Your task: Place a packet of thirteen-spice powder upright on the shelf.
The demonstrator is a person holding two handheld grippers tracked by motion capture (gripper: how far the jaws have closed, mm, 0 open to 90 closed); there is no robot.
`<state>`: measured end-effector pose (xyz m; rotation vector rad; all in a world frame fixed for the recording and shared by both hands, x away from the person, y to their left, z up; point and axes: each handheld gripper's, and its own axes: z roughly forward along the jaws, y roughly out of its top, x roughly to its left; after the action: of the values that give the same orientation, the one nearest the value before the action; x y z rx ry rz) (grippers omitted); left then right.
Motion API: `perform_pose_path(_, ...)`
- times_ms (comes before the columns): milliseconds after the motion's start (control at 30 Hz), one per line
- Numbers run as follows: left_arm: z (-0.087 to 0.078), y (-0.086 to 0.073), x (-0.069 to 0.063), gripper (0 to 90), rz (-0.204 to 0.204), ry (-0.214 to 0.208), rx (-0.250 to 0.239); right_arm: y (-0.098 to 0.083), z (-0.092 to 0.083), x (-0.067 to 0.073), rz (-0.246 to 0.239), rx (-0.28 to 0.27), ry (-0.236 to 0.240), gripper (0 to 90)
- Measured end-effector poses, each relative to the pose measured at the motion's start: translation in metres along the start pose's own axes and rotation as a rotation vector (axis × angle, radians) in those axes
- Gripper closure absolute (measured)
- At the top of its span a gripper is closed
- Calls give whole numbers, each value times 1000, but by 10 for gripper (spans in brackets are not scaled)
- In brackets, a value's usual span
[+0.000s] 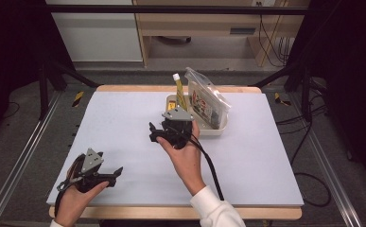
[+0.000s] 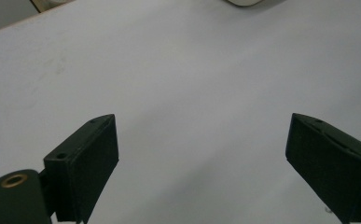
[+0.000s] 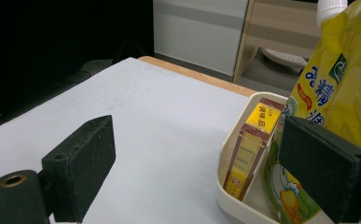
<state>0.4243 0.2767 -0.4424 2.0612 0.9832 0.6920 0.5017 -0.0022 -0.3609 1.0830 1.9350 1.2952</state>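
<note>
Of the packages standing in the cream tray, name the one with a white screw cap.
The yellow spouted pouch, tallest at the tray's end, has the white cap. The small yellow box beside it and the clear zip bag have none.

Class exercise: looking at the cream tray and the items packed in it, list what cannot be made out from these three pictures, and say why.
- Small yellow box: print too small to read in the right gripper view.
- Yellow spout pouch: lower part hidden behind the right gripper jaw there.
- Clear zip bag: contents too small in the high view.
- Cream tray: cut off by the top edge in the left gripper view.
</note>
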Motion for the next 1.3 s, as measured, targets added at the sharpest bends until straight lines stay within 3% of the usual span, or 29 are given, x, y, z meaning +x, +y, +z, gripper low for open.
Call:
perform_pose_path(733,1,-1,0,82,-5,8,-2,0,-25,-4,-77,12,26,83)
perform_pose_path(1300,0,-1,1,57,-3,5,-16,-10,-54,-22,-113,45,45,71)
